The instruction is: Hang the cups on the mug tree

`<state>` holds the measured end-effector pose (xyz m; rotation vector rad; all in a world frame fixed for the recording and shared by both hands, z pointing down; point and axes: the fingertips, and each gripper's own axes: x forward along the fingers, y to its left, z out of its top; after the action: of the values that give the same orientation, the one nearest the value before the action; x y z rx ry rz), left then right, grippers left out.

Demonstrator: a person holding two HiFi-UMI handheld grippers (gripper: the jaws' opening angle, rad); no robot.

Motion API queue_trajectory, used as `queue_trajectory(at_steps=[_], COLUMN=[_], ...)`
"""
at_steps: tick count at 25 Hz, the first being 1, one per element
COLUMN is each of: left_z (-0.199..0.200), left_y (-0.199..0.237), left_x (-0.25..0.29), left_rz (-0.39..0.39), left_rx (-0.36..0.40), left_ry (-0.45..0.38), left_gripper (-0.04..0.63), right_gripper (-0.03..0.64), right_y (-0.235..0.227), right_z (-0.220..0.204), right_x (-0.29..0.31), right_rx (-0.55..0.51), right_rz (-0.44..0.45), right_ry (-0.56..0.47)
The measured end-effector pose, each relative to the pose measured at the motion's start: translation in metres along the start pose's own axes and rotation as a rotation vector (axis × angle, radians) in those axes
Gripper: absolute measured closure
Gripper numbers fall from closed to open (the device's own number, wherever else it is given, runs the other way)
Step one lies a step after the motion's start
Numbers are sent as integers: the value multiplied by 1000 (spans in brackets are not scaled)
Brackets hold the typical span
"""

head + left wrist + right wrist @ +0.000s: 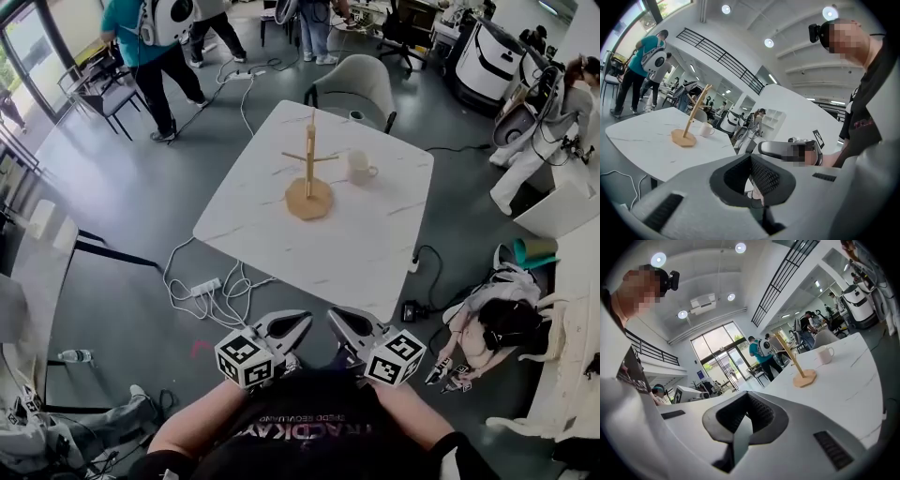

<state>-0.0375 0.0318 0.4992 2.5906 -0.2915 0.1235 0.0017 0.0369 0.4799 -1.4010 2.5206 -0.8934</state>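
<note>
Left tool and right tool are both closed, nothing in them. Cup stands just beside the mug tree on the worktop

In the head view, the person's forearms were cut off by the lower edge, and the pegs of the mug tree were too small to be counted. The near part of the table was hidden behind the left gripper and the right gripper in their own views. The inside of the cup was hidden by its wall.
</note>
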Motion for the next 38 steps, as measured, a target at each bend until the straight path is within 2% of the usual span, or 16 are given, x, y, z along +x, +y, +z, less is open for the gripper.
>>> queue_trajectory(at_steps=[13, 21, 30, 38], left_z=[10, 19, 25, 32], left_y=[3, 6, 12, 22], left_x=[43, 75, 102, 122], left_rz=[21, 42, 68, 94], left_rx=[-32, -41, -44, -53], left_ry=[-11, -22, -14, -15], left_gripper=[598, 598, 598, 598], right_gripper=[609, 609, 609, 609], right_y=[-43, -83, -129, -166], right_z=[32, 66, 105, 124], right_x=[-6, -16, -21, -18], right_rx=[-6, -24, -67, -114], right_rz=[3, -15, -38, -57], right_ry=[21, 2, -40, -30])
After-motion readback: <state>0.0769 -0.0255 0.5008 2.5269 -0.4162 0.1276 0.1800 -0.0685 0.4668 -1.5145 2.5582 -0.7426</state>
